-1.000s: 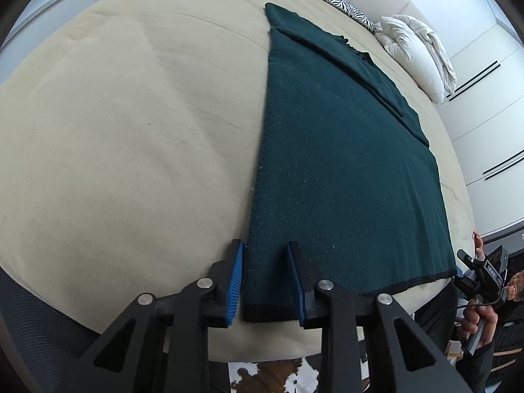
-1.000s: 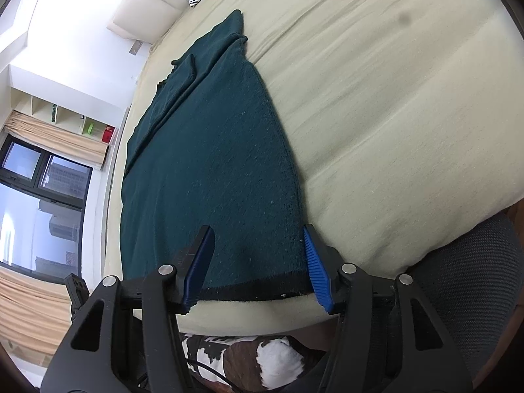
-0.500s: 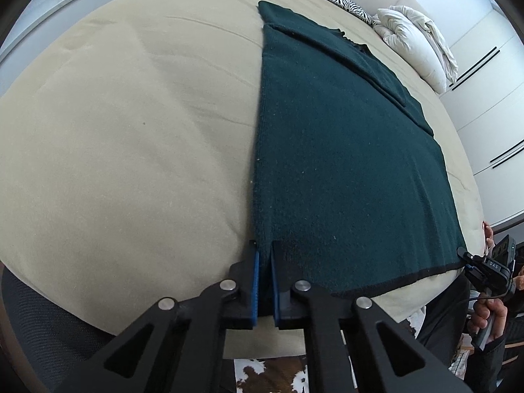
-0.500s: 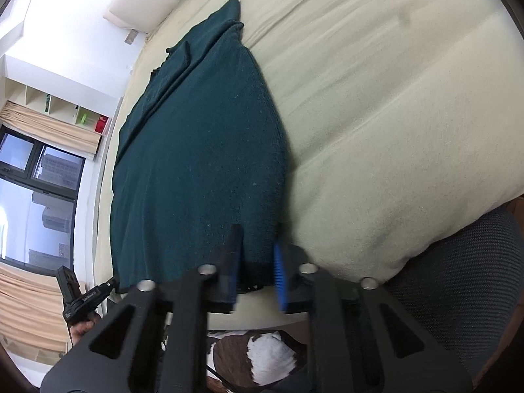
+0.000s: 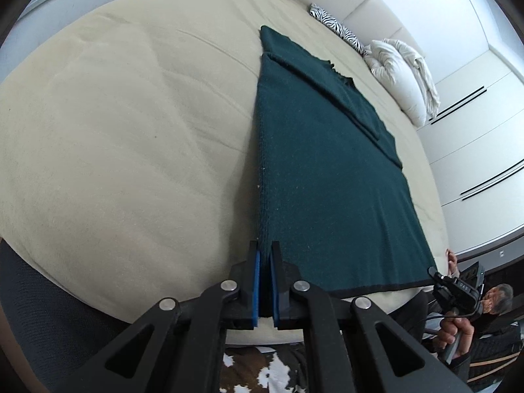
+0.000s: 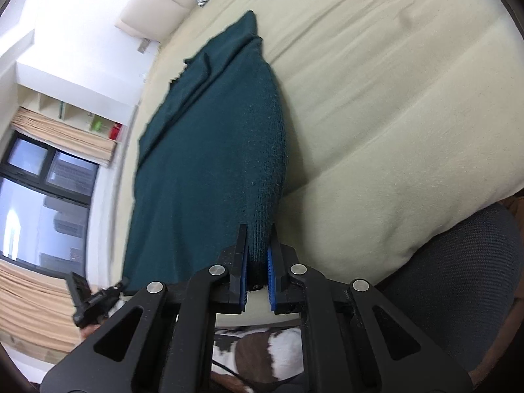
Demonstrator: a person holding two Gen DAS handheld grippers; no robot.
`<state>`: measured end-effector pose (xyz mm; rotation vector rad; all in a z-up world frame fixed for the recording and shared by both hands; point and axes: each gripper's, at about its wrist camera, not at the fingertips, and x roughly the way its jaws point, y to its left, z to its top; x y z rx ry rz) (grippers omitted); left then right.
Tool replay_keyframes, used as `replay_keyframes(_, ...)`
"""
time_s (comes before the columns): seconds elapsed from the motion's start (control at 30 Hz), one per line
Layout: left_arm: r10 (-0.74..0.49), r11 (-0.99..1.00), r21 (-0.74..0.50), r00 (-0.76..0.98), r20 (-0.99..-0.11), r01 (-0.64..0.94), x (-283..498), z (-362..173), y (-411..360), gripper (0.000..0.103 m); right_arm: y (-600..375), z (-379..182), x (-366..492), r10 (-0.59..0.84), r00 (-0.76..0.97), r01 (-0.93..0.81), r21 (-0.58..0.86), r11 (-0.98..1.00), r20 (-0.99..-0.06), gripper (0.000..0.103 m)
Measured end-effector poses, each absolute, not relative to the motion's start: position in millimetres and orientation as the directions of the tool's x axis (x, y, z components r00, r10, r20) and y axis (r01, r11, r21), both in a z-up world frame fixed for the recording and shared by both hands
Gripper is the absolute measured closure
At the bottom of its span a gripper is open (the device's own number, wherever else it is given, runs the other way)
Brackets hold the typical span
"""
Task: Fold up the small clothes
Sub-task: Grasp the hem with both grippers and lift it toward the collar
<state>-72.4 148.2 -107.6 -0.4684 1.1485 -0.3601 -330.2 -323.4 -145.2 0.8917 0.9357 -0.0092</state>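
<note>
Item: dark green knit garment (image 5: 327,177), lying lengthwise on a cream bed (image 5: 131,124), its black-trimmed hem at the near edge of the mattress and its far end, with a folded-over sleeve or flap, toward the headboard. Left gripper (image 5: 265,281): jaws together, clamped on the hem corner at the garment's left edge. Right gripper (image 6: 257,262): jaws clamped on the opposite hem corner, where the cloth bunches between the blue pads and rises off the bed in a ridge. Both sets of jaws have just been closing, cloth between them in each case. Surroundings: white duvet (image 5: 402,78) and zebra-print pillow (image 5: 337,29) at the far side of the bed, a mesh chair (image 6: 458,278) against the near edge, a cowhide rug (image 5: 262,373) below. Stage, as judged: both near corners taken, the fold toward the far end not yet carried over. Hazards, as judged: each grip sits close to the hem, so a quick pull could slip a corner free; the knit is stretchy and heavy, so uneven lifting by the two hands would skew the fold line; the loose flap at the far end could ruck up under the incoming layer; the hem could drag on the mattress edge or the chair if the hands stay low.
</note>
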Motion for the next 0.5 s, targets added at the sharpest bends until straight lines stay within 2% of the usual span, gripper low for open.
replay_keyframes(0.27, -0.505, 0.840, -0.542, 0.374, -0.778, 0.007, -71, -114, 153, 0.097, -320, -154, -330, 0.361, 0.585, 0.384, 0.640, 0.665, -0.726, 0.095)
replay_keyframes(0.37, -0.526, 0.822, -0.569, 0.374, -0.764, -0.007, -71, -115, 155, 0.097, -321, -144, -332, 0.368, 0.622, 0.350, 0.666, 0.659, -0.691, 0.095)
replay_keyframes(0.5, -0.564, 0.788, -0.615, 0.406, -0.719, 0.006, -68, -100, 160, 0.097, -329, -130, -339, 0.403, 0.695, 0.289, 0.744, 0.602, -0.596, 0.095)
